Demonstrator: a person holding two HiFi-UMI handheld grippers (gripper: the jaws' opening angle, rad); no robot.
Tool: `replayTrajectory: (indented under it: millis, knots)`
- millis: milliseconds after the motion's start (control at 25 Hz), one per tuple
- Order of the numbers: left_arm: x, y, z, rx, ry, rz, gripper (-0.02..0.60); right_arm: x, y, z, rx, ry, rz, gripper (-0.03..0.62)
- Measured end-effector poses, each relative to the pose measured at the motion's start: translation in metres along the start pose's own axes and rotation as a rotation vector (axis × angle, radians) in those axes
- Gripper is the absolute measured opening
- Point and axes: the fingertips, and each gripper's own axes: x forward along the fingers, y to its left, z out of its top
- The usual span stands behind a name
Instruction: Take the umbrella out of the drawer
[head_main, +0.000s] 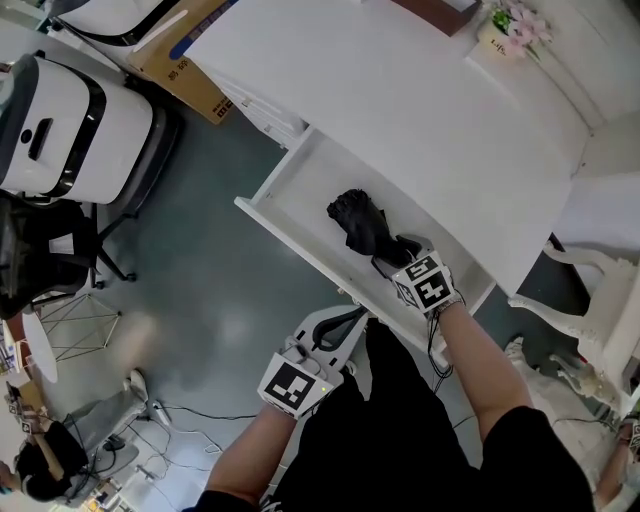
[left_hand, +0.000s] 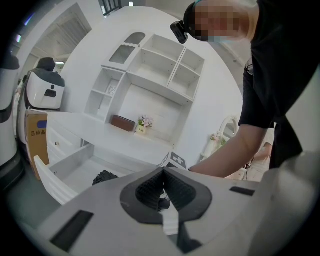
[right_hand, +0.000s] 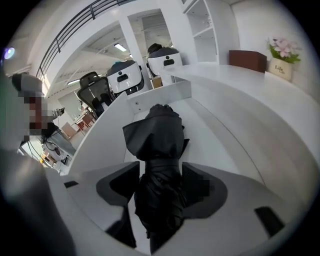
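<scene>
Black folded umbrella lies in the open white drawer, which is pulled out from under the table; so it looks in the head view. There the right tongs reach down into the drawer at the near end of the umbrella. The left tongs are outside, just in front of the drawer front, above the grey floor. In the left gripper view the left tongs are closed, pad against pad, with nothing between them. Behind them the drawer shows with the umbrella inside, and the person's arm reaches toward it. In the right gripper view the right tongs stand wide apart around the umbrella, which rests on the drawer bottom between the two pads. The pads are beside the cloth and do not squeeze it.
</scene>
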Motion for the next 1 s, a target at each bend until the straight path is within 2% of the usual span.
replayTrajectory:
  millis: [440,680,1000]
  knots:
    - [0.003,0.011,-0.001,-0.043,0.007,0.021,0.003,0.029,0.0,-0.001,-0.092,0.072,-0.008,0.252]
    - [0.001,0.017,-0.001,-0.055,0.0,0.044,0.003,0.038,-0.002,-0.004,-0.082,0.117,-0.062,0.261]
    - [-0.006,0.021,0.001,-0.06,-0.001,0.075,0.003,0.042,-0.006,-0.004,-0.105,0.082,-0.137,0.267]
